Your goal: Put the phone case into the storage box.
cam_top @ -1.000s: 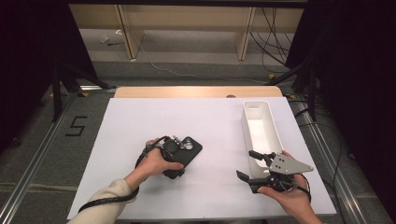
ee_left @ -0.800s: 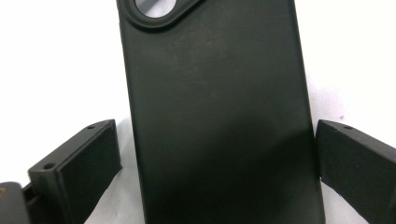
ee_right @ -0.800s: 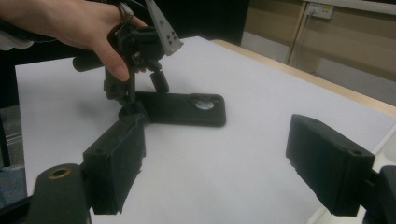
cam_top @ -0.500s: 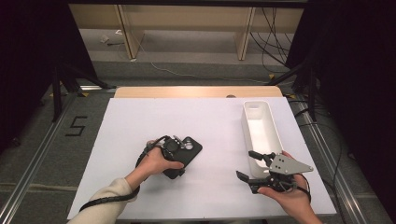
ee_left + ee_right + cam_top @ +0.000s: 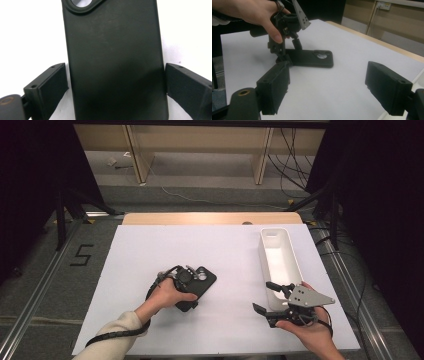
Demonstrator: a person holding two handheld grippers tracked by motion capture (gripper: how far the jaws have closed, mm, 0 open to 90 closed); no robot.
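My right gripper (image 5: 272,301) sat nearest me, jaws wide apart, holding nothing. My left gripper (image 5: 184,292) had the flat black rubbery phone case (image 5: 113,62) lying between its jaws on the white table (image 5: 225,255); a gap showed at each side, so not clamped. The case's long axis ran straight ahead of those jaws, camera cutout far end. Beyond my right gripper, the long white plastic bin (image 5: 280,260) looked empty.
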